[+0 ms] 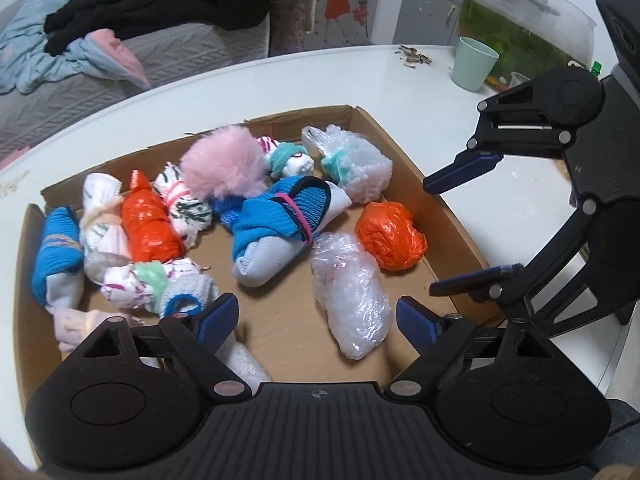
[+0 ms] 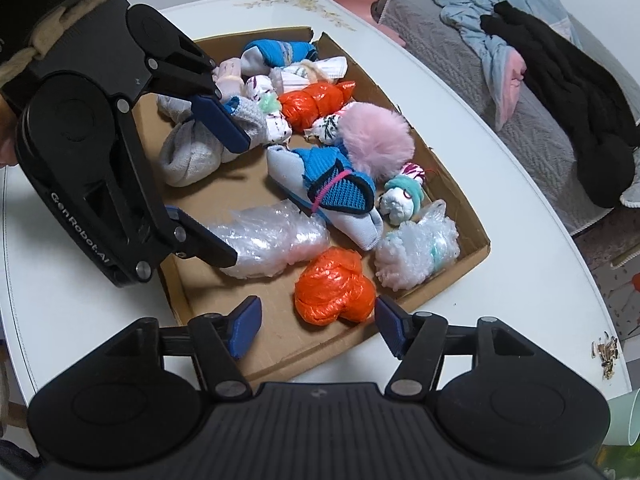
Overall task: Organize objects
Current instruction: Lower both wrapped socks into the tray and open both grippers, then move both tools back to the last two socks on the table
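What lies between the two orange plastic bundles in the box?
The blue-and-grey sock bundle lies between the left and right orange bundles, in the left wrist view.

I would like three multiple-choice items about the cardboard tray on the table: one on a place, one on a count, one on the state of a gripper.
1. Where does the pink fluffy pom-pom lie?
A. inside the cardboard tray
B. on the bed
C. in the green cup

2. How many orange plastic bundles are in the tray?
A. one
B. two
C. four

3. How do the jaws of the right gripper stand?
A. shut on a sock
B. shut on the tray's wall
C. open, holding nothing

Answers:
1. A: the pom-pom rests among the sock bundles within the tray's walls.
2. B: one orange bundle lies among the socks, the other orange bundle lies near the tray's wall on the right gripper's side.
3. C: its pads stand apart on either side of an orange bundle and do not press on it.
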Demonstrator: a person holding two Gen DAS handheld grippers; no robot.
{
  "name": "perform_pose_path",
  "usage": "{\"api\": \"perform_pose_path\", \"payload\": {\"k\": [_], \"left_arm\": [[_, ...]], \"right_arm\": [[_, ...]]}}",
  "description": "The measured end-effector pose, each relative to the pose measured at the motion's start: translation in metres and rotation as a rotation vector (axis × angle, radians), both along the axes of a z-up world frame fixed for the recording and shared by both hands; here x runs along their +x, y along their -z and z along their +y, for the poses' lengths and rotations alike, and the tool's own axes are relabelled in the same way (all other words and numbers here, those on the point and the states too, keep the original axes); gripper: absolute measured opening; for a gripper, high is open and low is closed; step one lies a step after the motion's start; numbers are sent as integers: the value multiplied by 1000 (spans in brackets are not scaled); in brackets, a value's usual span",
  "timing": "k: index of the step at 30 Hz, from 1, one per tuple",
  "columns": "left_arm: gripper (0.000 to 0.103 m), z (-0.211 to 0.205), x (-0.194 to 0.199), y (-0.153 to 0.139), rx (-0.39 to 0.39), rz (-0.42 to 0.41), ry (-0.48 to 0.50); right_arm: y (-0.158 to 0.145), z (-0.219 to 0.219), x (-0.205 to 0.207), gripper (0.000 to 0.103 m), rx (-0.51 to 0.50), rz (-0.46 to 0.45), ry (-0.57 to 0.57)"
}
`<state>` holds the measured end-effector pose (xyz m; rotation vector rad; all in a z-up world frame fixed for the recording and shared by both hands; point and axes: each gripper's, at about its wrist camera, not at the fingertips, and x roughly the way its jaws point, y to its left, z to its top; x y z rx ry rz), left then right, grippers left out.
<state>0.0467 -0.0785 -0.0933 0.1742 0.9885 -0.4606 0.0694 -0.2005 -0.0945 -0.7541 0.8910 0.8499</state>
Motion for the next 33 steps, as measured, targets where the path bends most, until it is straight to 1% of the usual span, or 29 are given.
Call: {"api": "perform_pose_path", "payload": {"k": [2,5,8,9,11,12,13,14,17,20,22,23,27,30,33], "left_arm": [[92,2,-2,-3,21,-8,-18],[92,8,-7,-8,31,-8,-54],[92,18,-12,-15,17,-4,-100],[92,22,-14,-18,22,-7,-120],[92,29,-19,-25,27,-15,-149],[93,33,-21,-28,24,-21,-159],[96,37,-23,-32,28,-26,-173],[98,41,-25,-35,38,-32,-191],[98,55,-33,-44,38,-49,-232],[98,70,-43,-51,40,-58,-273],[98,80,-51,-55,44,-63,-297],[98,85,-54,-56,48,-66,-308],[99,102,-66,-59,46,-72,-348],[100,111,-73,-58,44,-77,-361],[103,121,-85,-51,56,-86,-383]], "right_arm": [[-1,3,-1,62,2,3,8],[-4,7,-2,65,13,10,35],[-8,11,-5,67,32,11,79],[-10,13,-6,69,40,16,91],[-13,15,-9,70,55,15,120],[-16,16,-11,70,67,18,131],[-18,17,-14,71,77,20,145],[-20,19,-15,73,81,21,156],[-26,26,-23,74,91,5,202],[-35,32,-30,76,137,6,251],[-41,36,-36,81,172,2,277],[-43,38,-40,84,183,-7,290],[-48,49,-55,84,210,-22,315],[-49,57,-66,85,236,-31,338],[-46,62,-76,88,267,-49,397]]}}
